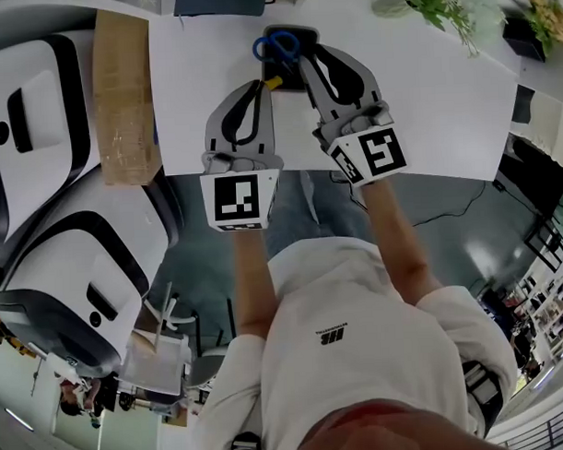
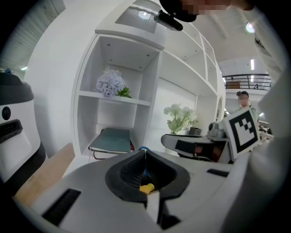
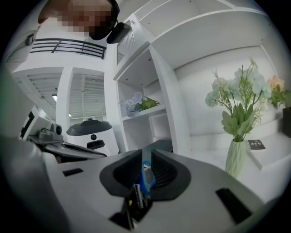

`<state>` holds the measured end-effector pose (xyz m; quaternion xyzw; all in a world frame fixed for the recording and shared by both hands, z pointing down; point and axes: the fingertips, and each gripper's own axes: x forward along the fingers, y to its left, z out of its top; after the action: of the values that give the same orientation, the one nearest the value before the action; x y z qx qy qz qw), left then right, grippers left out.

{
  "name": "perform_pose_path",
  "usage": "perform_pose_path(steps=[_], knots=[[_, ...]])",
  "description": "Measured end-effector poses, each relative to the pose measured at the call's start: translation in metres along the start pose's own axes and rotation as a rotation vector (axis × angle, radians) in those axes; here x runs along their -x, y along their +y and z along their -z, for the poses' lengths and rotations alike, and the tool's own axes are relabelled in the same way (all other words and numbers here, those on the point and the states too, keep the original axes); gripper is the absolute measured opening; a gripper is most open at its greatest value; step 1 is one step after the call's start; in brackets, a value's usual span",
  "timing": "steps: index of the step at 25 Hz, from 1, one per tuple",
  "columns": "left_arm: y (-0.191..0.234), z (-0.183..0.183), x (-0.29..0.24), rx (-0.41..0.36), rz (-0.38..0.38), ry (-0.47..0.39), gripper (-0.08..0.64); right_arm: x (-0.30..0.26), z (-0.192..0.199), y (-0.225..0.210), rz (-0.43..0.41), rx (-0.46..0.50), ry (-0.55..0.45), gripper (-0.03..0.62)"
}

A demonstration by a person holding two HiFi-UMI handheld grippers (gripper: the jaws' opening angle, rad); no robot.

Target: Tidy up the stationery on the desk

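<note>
Backing wht desk [image 1: 425, 104]: shelf unit [image 2: 113, 97]

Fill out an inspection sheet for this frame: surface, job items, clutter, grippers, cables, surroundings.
Surface: white desk, few things on it.
Job's things: blue-handled scissors at a black holder; yellow item beside the holder.
Clutter: cardboard piece along the desk's left edge.
Grippers: left gripper has its jaws together at the tips; the yellow item shows in their hollow, and I cannot tell if it is gripped. Right gripper is shut on the scissors' handle.
Cables: one dark cable on the floor by the desk.
Surroundings: white machines at left, plants at the far right, shelf unit holding a book.
</note>
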<state>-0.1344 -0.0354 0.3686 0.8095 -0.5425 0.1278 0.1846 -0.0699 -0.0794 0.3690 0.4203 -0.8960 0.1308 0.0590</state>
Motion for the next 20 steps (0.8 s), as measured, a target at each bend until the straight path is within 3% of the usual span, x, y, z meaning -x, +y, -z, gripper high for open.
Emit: perform_pose_path(steps=[3, 20], knots=[[-0.003, -0.007, 0.001, -0.011, 0.001, -0.01, 0.0, 0.012, -0.003, 0.0, 0.0, 0.019, 0.022, 0.028], [-0.024, -0.034, 0.024, -0.06, 0.036, -0.028, 0.0, 0.063, -0.02, 0.013, 0.002, 0.048, 0.12, 0.02]])
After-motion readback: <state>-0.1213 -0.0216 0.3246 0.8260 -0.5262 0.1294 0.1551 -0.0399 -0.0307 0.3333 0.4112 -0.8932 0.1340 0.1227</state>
